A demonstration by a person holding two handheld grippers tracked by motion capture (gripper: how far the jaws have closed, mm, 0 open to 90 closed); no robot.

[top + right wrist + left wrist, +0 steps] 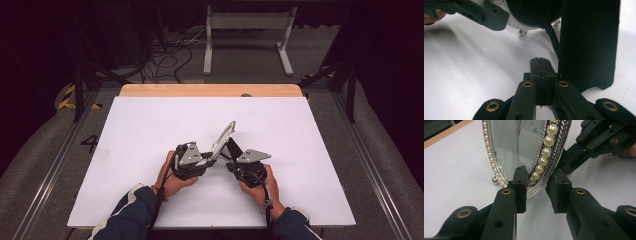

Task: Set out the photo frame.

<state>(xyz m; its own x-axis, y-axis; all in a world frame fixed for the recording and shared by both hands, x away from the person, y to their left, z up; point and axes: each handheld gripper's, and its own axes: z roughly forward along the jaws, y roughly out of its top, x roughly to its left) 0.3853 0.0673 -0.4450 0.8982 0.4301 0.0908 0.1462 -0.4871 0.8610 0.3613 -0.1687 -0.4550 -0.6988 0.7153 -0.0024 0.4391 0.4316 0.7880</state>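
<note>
An oval silver picture frame [224, 136] with a pearl border stands tilted mid-table on a black easel stand [234, 147]. In the left gripper view, my left gripper [536, 185] is open, its jaws either side of the frame's [524, 145] bottom rim. The left pad sits against the glass side and the right pad stands a little off the back. My right gripper [540, 60] is shut, with nothing visible between its pads. Its tip lies beside the edge of the black stand [589, 45], behind the frame. A small ball foot [522, 32] rests on the table.
The white table top [150, 130] has a wooden strip [210, 90] along its far edge. Both hands meet at the table's middle. Cables and a white stand [247, 35] lie on the floor beyond.
</note>
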